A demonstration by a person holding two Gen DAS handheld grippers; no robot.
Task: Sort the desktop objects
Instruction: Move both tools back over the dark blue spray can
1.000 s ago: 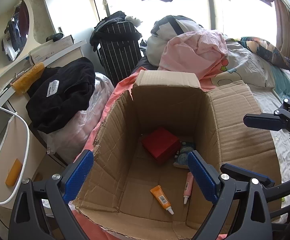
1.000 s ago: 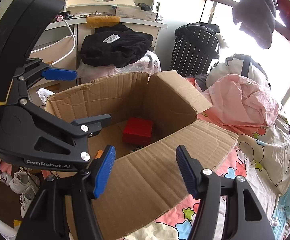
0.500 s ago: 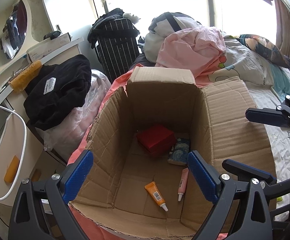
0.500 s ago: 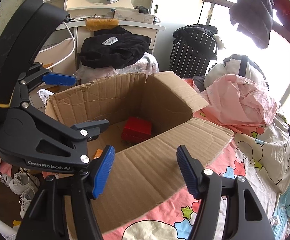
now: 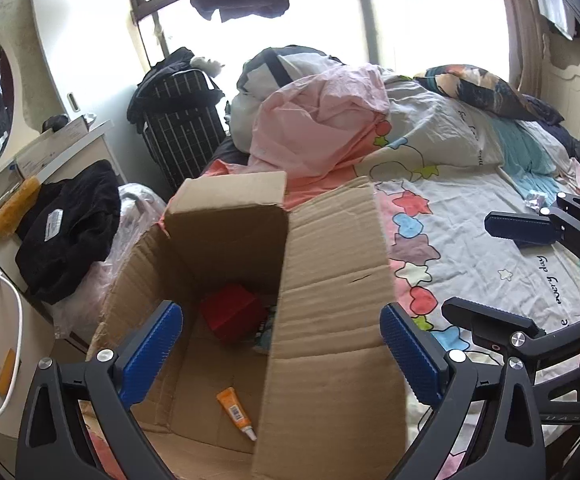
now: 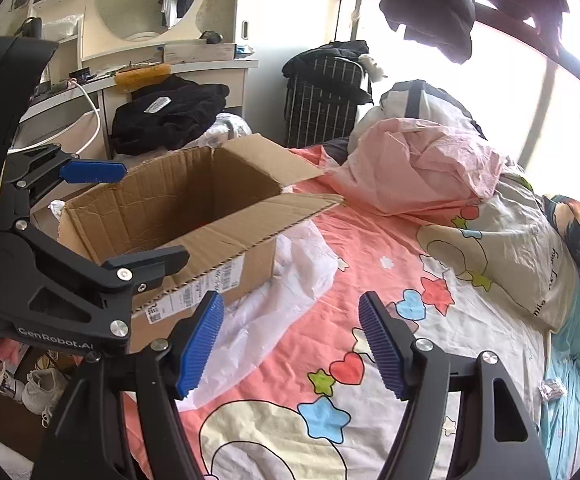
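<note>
While cardboard box sits on bed, both grippers' fingers spread, empty.

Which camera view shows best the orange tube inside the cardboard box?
The left wrist view: it looks down into the cardboard box, where the orange tube lies on the floor. In the right wrist view the box wall hides it.

A cardboard box stands open on the bed, at its left edge. In the box, a small box lies far, a tube near. Left of the bed stands a desk with clothing piled before it. Crumpled bedding lies far right of the box, a plastic bag just right of it.
</note>
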